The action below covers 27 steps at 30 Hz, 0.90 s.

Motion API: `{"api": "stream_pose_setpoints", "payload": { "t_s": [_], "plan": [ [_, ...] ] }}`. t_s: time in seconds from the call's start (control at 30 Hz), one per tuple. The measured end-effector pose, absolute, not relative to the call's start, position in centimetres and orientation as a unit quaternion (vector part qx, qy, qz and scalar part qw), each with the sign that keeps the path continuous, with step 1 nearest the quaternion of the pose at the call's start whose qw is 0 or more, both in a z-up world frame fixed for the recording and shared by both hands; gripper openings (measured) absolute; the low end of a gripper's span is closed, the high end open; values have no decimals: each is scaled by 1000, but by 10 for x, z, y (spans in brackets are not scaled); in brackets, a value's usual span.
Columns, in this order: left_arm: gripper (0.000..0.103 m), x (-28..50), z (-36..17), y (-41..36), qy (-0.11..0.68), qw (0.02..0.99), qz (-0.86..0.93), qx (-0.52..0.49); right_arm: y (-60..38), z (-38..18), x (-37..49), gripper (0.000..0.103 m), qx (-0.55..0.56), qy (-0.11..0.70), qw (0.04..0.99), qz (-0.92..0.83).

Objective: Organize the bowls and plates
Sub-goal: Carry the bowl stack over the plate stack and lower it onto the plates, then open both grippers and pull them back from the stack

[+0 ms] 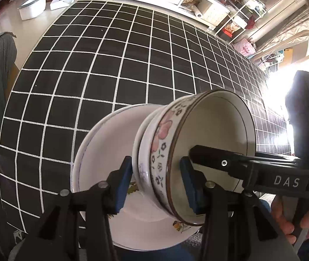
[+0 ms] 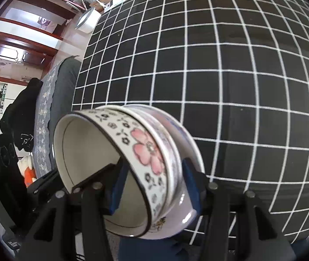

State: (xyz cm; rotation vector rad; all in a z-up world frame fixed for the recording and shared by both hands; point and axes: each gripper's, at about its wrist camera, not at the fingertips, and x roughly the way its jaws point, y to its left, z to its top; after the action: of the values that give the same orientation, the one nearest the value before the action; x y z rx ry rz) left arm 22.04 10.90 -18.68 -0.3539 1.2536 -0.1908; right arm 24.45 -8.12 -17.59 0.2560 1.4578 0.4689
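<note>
Both grippers, left gripper (image 1: 155,184) and right gripper (image 2: 153,187), partly open, clamp the tilted stack's (image 1: 154,152) rims, seemingly firmly; lower it level onto the checked cloth (image 1: 110,65).

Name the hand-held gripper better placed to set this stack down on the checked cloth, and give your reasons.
Neither alone, I judge. The left hand-held gripper and the right hand-held gripper each clamp the tilted stack of bowls and plate at opposite rims. They should lower it together onto the checked cloth.
</note>
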Motion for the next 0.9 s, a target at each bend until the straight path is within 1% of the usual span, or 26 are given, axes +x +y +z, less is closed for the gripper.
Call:
{"api": "stream_pose_setpoints", "payload": {
  "t_s": [0.07, 0.2, 0.27, 0.33, 0.47, 0.67, 0.9],
  "plan": [
    [46, 217, -184, 110, 576, 798, -85, -156, -83, -173, 242, 56, 110, 652, 720, 211],
    [46, 210, -172, 113, 555, 819, -48, -136, -86, -168, 235, 56, 91, 636, 736, 214],
    [49, 206, -163, 116, 542, 828, -46, -135, -89, -165, 232, 57, 90, 625, 745, 215],
    [49, 201, -152, 117, 532, 837, -40, -126, -92, -159, 227, 57, 82, 614, 756, 211],
    [49, 179, -126, 113, 490, 866, -2, -103, -101, -147, 215, 57, 105, 600, 766, 206],
    [49, 140, -92, 93, 447, 889, 12, -99, -120, -108, 177, 56, 96, 539, 811, 209],
    [49, 88, -51, 52, 376, 925, 17, -60, -147, -50, 115, 57, 72, 435, 876, 196]
  ]
}}
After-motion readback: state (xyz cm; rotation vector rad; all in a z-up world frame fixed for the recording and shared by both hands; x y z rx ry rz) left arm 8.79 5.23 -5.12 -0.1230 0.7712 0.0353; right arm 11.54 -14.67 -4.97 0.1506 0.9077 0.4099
